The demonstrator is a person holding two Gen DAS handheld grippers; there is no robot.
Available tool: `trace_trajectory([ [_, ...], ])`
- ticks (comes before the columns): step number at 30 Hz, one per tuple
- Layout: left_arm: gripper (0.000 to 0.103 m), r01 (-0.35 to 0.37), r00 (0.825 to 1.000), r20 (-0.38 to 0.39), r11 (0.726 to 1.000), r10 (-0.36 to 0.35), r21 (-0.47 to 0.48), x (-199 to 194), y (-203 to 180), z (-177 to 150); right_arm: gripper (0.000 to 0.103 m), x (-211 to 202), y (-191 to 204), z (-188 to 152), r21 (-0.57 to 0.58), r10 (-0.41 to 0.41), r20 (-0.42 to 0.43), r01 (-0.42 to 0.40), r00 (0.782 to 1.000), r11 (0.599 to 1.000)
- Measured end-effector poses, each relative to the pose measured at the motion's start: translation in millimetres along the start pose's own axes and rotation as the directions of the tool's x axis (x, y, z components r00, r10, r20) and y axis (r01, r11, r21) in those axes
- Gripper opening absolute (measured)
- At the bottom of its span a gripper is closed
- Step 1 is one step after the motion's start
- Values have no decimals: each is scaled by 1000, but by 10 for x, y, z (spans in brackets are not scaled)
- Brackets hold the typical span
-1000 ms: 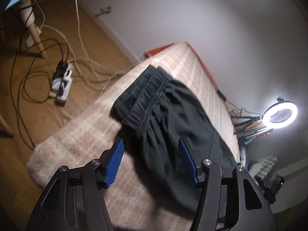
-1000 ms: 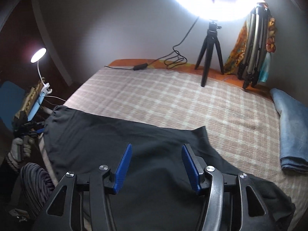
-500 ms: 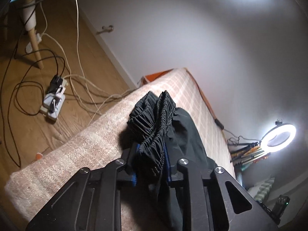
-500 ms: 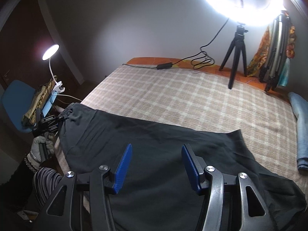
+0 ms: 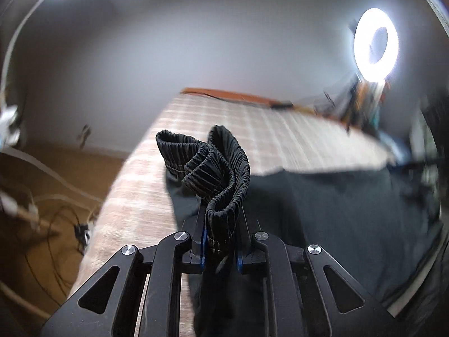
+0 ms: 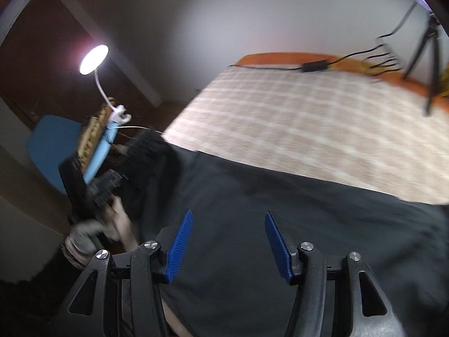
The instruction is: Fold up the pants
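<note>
Black pants [image 5: 322, 202] lie spread across the near part of a checked beige bed [image 5: 275, 129]. My left gripper [image 5: 220, 241] is shut on the bunched elastic waistband [image 5: 219, 168], which stands up lifted off the bed at its left end. In the right wrist view the pants [image 6: 294, 224] fill the lower frame. My right gripper [image 6: 228, 241] is open and empty just above the dark fabric. The left gripper and the hand holding it show in the right wrist view [image 6: 106, 185] at the left, with the waistband raised.
A ring light [image 5: 376, 42] stands at the bed's far right. A tripod [image 6: 429, 45] and a cable with adapter [image 6: 314, 66] sit on the far edge. A desk lamp [image 6: 94, 59] and a blue chair [image 6: 47, 146] stand left of the bed. Cables lie on the wooden floor [image 5: 42, 196].
My left gripper closed on the waistband and lifted it, swinging to face along the bed. My right gripper stayed open and shifted left over the pants.
</note>
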State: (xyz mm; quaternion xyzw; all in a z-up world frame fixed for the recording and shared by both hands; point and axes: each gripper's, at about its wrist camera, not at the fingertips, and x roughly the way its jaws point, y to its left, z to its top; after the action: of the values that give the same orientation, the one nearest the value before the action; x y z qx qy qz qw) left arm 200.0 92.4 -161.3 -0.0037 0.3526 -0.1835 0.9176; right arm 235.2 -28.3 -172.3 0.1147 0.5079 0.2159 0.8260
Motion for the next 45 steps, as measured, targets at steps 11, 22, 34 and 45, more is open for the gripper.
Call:
trace_trajectory([
  [11,26,135,983,-135,988,-123,79,131,-389,-140,58,1441,250,257,231,284,-100,-255,954,939],
  [22,39,233,966,-134,969,-220,87,-170,-196,-18,55,1773,338,252,261,328,-104,-292,939,920],
  [34,7,299,944,-232,906,-235,301,185,-488,-46,58,1650,222,226,293,338,-84,-301,938,908],
  [45,7,318,939,-219,910,-264,265,5,-444,-283,62,1703,428,92,253,351,-107,-317,930,914],
])
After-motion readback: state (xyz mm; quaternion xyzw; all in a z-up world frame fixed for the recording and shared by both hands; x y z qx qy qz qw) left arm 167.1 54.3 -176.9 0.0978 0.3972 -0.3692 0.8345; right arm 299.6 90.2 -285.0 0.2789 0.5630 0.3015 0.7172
